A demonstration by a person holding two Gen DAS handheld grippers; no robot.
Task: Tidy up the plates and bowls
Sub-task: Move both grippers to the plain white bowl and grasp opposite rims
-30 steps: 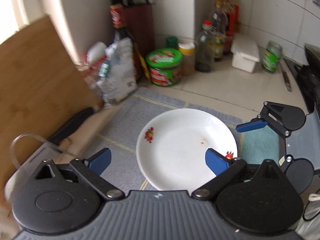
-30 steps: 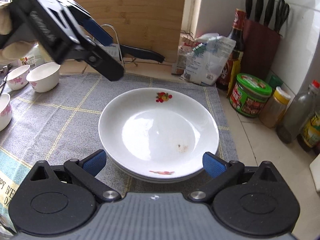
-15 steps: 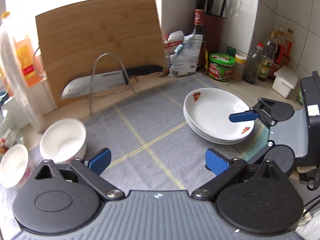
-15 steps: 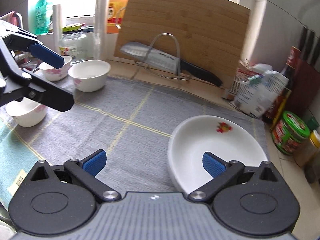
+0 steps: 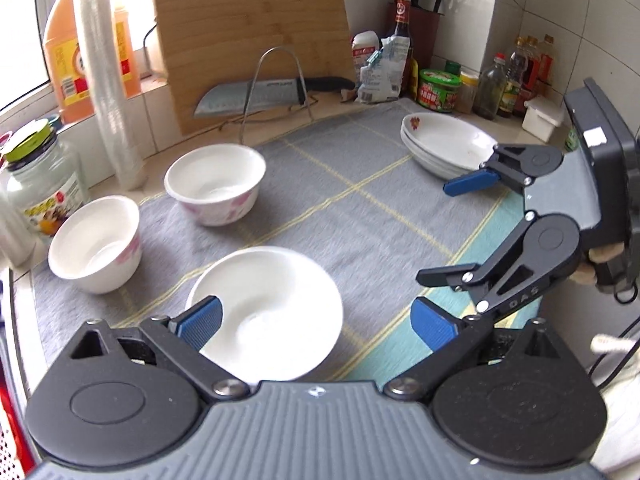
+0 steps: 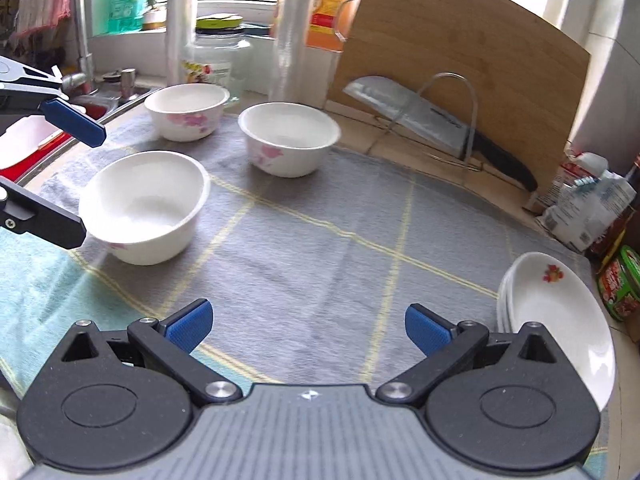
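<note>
Three white bowls with pink flowers stand apart on the grey mat (image 5: pixel 360 208): a near bowl (image 5: pixel 268 312), a left bowl (image 5: pixel 96 244) and a far bowl (image 5: pixel 216 184). A stack of white plates (image 5: pixel 444 144) sits at the mat's far right corner. My left gripper (image 5: pixel 316 320) is open, hovering just above the near bowl, its left pad over the rim. My right gripper (image 6: pixel 308 324) is open and empty over the bare mat (image 6: pixel 320 240), with the plate stack (image 6: pixel 560 312) to its right and the bowls (image 6: pixel 144 204) at the left.
A bamboo cutting board (image 5: pixel 252 40) and a cleaver in a wire stand (image 5: pixel 260 96) are behind the mat. Jars, bottles and a knife block (image 5: pixel 424 8) line the tiled corner. An oil jug (image 5: pixel 68 52), a cup stack and a glass jar (image 5: pixel 36 184) are at the left. A sink tap (image 6: pixel 80 28) is beyond the bowls.
Both grippers have swung left away from the plate stack. The left now hovers over the near bowl; the right is over the middle of the mat. Both stayed open.
</note>
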